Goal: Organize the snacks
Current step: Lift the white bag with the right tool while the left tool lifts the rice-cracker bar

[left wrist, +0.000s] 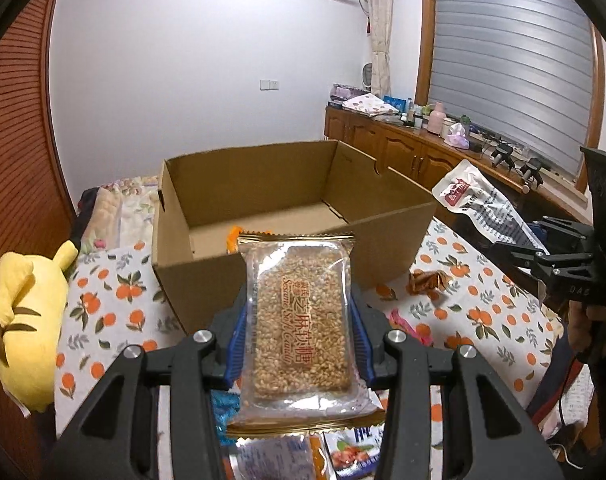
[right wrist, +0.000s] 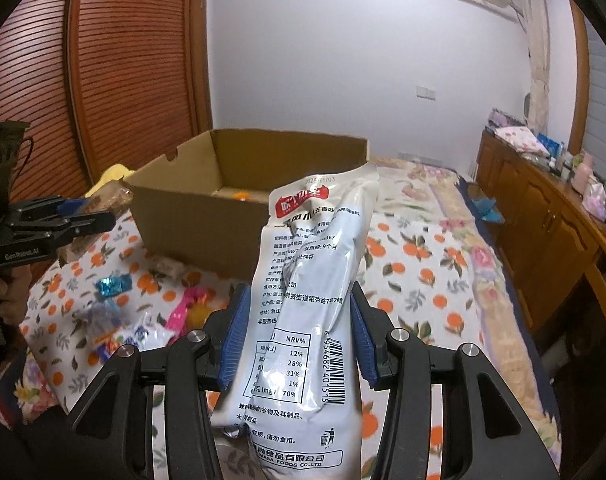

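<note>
My left gripper [left wrist: 300, 308] is shut on a sesame candy bar [left wrist: 299, 276] in a clear wrapper with gold ends, held flat just in front of an open cardboard box [left wrist: 199, 280]. Something small and orange [left wrist: 232, 236] lies inside the box. In the right wrist view my right gripper [right wrist: 299, 328] is shut on a white printed snack pouch [right wrist: 315, 256], which stands upright and creased before the same box [right wrist: 191, 224]. Each gripper shows in the other's view: the right one with its pouch [left wrist: 475, 200], the left one [right wrist: 95, 216] with the bar.
The box stands on a bed with an orange-print sheet [left wrist: 115, 288]. Loose snacks lie near it: a brown wrapper [left wrist: 427, 282], a blue candy [right wrist: 113, 285], a pink packet [right wrist: 183, 312]. A yellow plush toy [left wrist: 27, 320] lies left; a wooden cabinet [left wrist: 403, 148] runs along the right.
</note>
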